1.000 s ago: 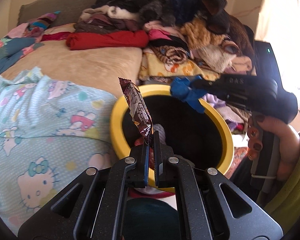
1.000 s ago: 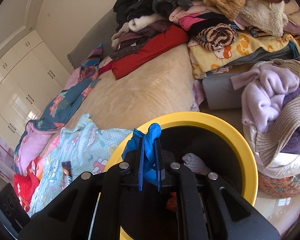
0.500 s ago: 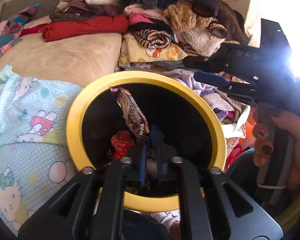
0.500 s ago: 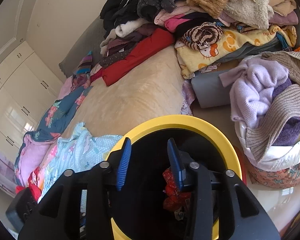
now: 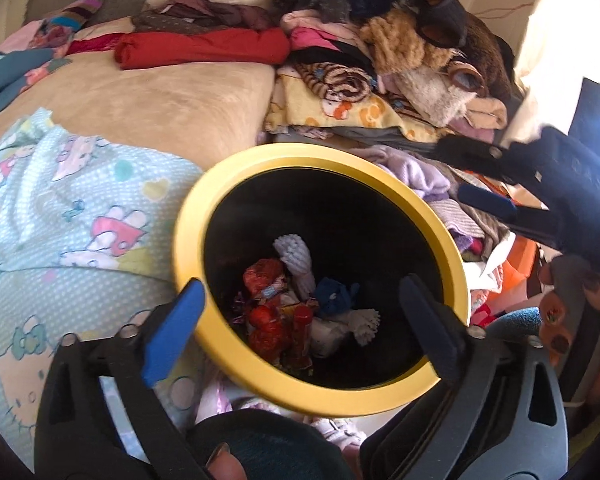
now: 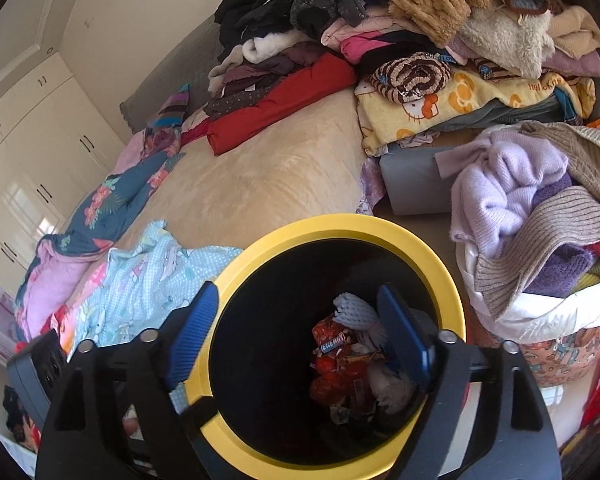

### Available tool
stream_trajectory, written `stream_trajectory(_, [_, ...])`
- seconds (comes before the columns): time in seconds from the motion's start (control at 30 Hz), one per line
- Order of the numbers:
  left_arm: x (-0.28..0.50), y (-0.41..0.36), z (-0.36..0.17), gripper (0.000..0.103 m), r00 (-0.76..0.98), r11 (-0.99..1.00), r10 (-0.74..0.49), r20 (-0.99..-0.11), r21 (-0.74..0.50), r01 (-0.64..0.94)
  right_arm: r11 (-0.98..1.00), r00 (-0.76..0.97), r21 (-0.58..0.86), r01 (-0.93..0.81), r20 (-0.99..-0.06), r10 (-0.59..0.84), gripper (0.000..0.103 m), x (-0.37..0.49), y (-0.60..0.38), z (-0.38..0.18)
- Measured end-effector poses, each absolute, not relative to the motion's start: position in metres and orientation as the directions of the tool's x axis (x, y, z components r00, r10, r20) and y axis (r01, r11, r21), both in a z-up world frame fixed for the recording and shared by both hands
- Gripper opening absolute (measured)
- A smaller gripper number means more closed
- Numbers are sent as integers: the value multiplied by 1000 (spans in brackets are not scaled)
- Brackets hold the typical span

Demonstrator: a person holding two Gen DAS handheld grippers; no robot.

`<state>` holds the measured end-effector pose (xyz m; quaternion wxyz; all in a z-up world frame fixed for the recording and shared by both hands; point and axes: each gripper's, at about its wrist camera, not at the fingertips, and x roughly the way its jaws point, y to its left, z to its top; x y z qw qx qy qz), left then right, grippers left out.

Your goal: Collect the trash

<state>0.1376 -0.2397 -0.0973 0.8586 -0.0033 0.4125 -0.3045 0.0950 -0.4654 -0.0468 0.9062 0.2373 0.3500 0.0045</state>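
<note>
Now | both hand-held grippers (image 5: pixel 300 312) (image 6: pixel 296 332) opening, empty | trash (image 5: pixel 284 312) below in yellow-rimmed bin (image 5: pixel 260 164)

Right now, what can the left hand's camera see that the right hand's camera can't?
Only the left wrist view shows the right gripper from outside, the hand holding it, and a blue scrap in the trash. Only the right wrist view shows the white cupboards and the lilac sweater. Both show the yellow-rimmed bin, red wrappers inside, and the red cloth on the bed. Both grippers' jaws are opening with nothing between them.
</note>
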Motion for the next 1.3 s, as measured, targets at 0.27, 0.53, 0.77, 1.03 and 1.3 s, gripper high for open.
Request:
stream_trajectory(0.27, [137, -212, -88, 92, 526, 859, -480, -702, -251, 447, 914, 754, 385, 130, -637, 161, 93, 84, -451, -44])
stream_trajectory(0.53, [131, -175, -73, 92, 602, 899, -425, -676, -239, 366, 951, 780, 298, 78, -612, 128, 96, 69, -421, -38])
stream_trajectory(0.77, [124, -142, -64, 92, 662, 933, -356, -659, -210, 293, 970, 836, 245, -4, -531, 137, 97, 50, -394, -28])
stream_trajectory(1.03, [102, -105, -52, 92, 741, 960, -281, -610, -169, 224, 975, 898, 213, -56, -416, 142, 97, 26, -366, -23])
stream_trajectory(1.3, [72, -79, -35, 92, 834, 973, -229, -502, -146, 180, 982, 945, 177, -74, -301, 125, 97, 2, -347, -13])
